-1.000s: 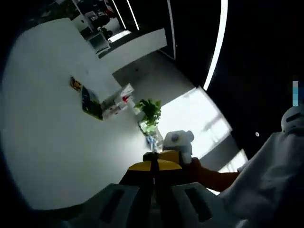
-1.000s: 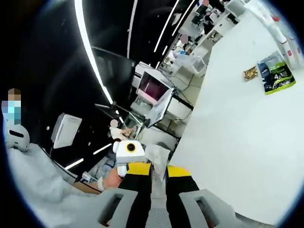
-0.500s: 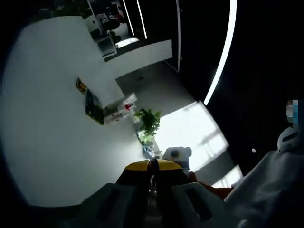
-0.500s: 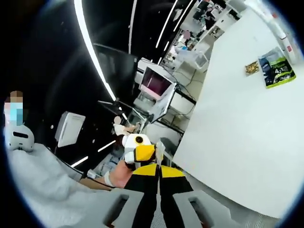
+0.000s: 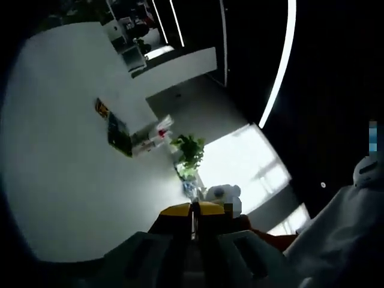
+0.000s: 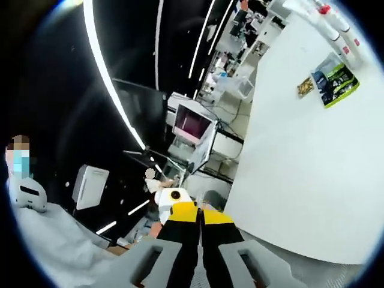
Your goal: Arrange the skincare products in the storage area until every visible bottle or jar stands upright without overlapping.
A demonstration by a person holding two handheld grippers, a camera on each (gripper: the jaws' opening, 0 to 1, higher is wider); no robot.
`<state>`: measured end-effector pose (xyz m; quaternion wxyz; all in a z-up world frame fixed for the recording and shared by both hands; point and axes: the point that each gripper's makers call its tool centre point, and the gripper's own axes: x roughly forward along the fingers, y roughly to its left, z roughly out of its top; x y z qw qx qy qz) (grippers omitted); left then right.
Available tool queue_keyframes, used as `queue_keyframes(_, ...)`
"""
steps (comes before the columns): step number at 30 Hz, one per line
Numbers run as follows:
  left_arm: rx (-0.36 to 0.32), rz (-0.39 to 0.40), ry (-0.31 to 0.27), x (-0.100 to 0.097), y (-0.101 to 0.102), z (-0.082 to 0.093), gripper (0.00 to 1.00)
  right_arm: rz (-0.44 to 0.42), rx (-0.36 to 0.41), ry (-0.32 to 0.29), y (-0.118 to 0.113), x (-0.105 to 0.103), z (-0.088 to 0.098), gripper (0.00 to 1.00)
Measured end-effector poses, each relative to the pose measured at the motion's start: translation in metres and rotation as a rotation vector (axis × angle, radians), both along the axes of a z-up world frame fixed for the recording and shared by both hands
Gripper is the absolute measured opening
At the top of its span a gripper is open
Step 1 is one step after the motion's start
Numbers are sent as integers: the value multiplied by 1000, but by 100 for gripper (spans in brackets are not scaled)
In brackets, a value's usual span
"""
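I see a broad white table (image 5: pixel 66 174) in a dark room lit by ceiling light strips (image 5: pixel 281 60). Skincare bottles (image 5: pixel 157 129) stand at its far edge beside a green packet (image 6: pixel 333 78). My left gripper (image 5: pixel 193 211) and right gripper (image 6: pixel 200 215) are both closed, empty.

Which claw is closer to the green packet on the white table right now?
Hard to call; neither is close. The left claw is shut, and the green packet lies far up the white table from it. The right claw is shut too, with the packet far off.
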<state>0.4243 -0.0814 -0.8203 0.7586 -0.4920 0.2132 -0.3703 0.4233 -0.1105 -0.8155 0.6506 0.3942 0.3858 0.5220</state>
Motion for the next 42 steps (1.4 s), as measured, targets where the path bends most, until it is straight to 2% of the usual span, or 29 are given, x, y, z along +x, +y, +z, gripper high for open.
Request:
queue_keyframes(2, 27, -17, -6, -2, -4, -2, 2, 0, -8, -4, 3, -2, -1, 0)
queue_keyframes(7, 35, -15, -11, -2, -1, -4, 0, -20, -9, 2, 6, -3, -5, 0)
queue_keyframes(10, 56, 4, -8, 0, 1, -6, 0, 0, -48, -19, 8, -9, -13, 0)
queue_keyframes(12, 49, 2, -4, 0, 1, -6, 0, 30, -70, -38, 11, -16, -16, 4)
queue_keyframes(13, 44, -5, -2, 0, 0, -6, 0, 38, -83, -49, 12, -18, -18, 1)
queue_keyframes(14, 69, -5, 5, -1, 0, -10, 0, 32, -74, -60, 13, -18, -15, 0)
queue_keyframes(15, 82, 3, 4, 0, 1, -11, 0, 22, -77, -49, 12, -16, -16, 0)
queue_keyframes(18, 54, 7, 16, 1, 0, -8, 0, 6, -73, -43, 12, -14, -15, 0)
queue_keyframes(19, 61, 7, 11, 1, 0, -9, 0, 3, -76, -30, 12, -13, -16, 0)
queue_keyframes(22, 89, 8, 14, 1, 1, -13, 0, -5, -101, -44, 12, -12, -21, 0)
queue_keyframes(24, 61, 10, 27, 2, 2, -12, 0, -13, -83, -37, 12, -12, -18, 0)
queue_keyframes(27, 12, -12, 19, 1, 0, -6, 0, -55, 2, 12, 12, -7, -6, 0)
queue_keyframes(30, 27, -49, 20, -3, -8, -6, 0, -85, 14, 30, 9, -1, -6, 0)
queue_keyframes(32, 43, -45, 2, -3, -8, -6, 0, -82, 13, 35, 10, -1, -6, 0)
queue_keyframes(35, 44, -50, 18, -4, -7, -9, 0, -72, -22, 2, 10, -1, -10, 0)
queue_keyframes(37, 49, -53, 16, -4, -8, -9, 0, -120, -26, -6, 7, 7, -10, 0)
queue_keyframes(40, 64, -61, 27, -3, -9, -13, 0, -135, -8, 26, 5, 11, -11, 0)
queue_keyframes(41, 73, -65, 30, -4, -9, -15, 0, -132, -16, 10, 5, 10, -12, 0)
queue_keyframes(42, 74, -69, 36, -4, -10, -17, 0, -128, -53, -35, 4, 11, -17, 0)
